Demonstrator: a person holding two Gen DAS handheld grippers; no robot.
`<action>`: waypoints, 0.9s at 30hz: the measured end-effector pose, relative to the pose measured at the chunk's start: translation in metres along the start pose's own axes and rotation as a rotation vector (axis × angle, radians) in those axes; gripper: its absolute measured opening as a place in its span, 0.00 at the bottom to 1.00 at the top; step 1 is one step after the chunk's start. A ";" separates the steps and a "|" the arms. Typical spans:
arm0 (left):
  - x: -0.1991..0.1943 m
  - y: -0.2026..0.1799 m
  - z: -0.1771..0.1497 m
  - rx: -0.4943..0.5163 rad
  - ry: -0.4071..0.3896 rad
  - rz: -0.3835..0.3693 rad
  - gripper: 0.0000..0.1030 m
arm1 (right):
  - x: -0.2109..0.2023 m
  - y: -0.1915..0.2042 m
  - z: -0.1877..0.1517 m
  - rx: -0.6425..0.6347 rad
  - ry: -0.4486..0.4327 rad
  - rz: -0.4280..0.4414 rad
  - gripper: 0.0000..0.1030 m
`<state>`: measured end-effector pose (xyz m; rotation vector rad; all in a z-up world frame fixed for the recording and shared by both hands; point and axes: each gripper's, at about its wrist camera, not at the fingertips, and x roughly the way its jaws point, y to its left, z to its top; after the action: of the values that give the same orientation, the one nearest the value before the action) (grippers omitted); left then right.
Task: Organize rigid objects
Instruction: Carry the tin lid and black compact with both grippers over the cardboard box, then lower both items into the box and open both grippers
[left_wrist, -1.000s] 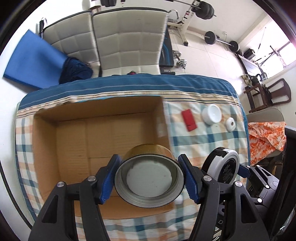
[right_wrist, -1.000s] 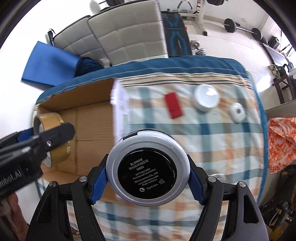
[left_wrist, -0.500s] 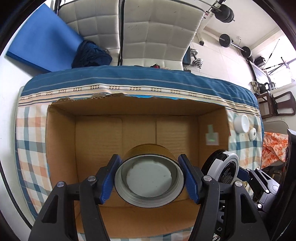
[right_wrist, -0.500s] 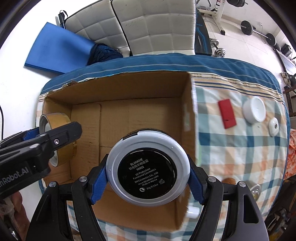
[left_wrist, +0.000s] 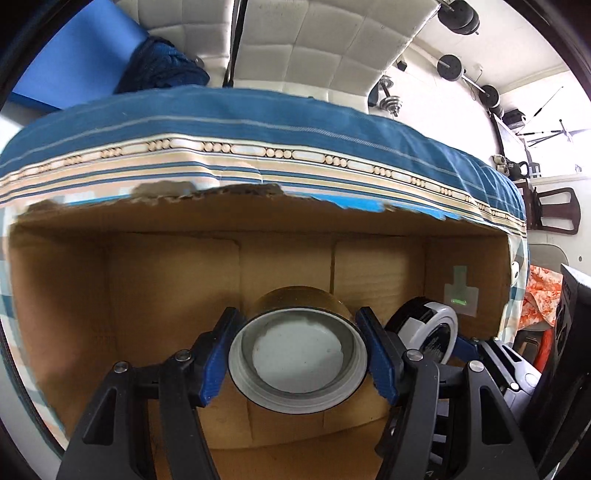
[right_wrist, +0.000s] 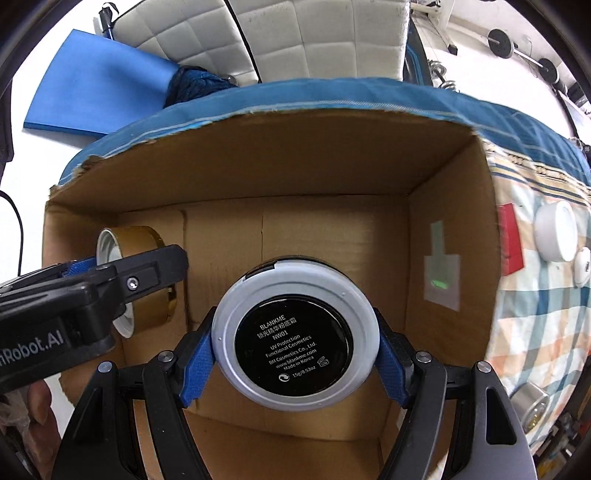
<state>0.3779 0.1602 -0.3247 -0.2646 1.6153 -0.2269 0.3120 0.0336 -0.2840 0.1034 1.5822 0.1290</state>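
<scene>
My left gripper (left_wrist: 298, 356) is shut on a gold jar (left_wrist: 297, 360) with a white rim, held inside the open cardboard box (left_wrist: 170, 280). It also shows in the right wrist view (right_wrist: 147, 269) at the box's left side. My right gripper (right_wrist: 294, 334) is shut on a round white and black cosmetic compact (right_wrist: 294, 334), held over the box's middle. The compact also shows in the left wrist view (left_wrist: 430, 332), just right of the jar. The box (right_wrist: 447, 192) stands on a checked cloth.
On the cloth right of the box lie a red block (right_wrist: 511, 240), a white round jar (right_wrist: 556, 230), a small white cap (right_wrist: 583, 266) and a silver tin (right_wrist: 530, 404). White chairs (right_wrist: 295, 40) and a blue mat (right_wrist: 99, 85) stand beyond the table.
Both grippers have moved left and down, from beside the box into it, each keeping hold of its object. The box now fills both views.
</scene>
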 end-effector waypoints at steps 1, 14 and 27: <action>0.006 0.002 0.003 -0.003 0.014 -0.001 0.60 | 0.005 0.000 0.003 0.002 0.004 0.001 0.75; 0.036 0.023 0.010 -0.039 0.082 0.013 0.60 | 0.052 0.000 0.030 -0.002 0.047 -0.038 0.75; 0.025 0.034 0.006 -0.089 0.121 0.002 0.63 | 0.066 -0.004 0.041 0.004 0.072 -0.052 0.80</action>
<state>0.3815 0.1850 -0.3588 -0.3228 1.7477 -0.1722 0.3521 0.0404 -0.3506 0.0615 1.6561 0.0899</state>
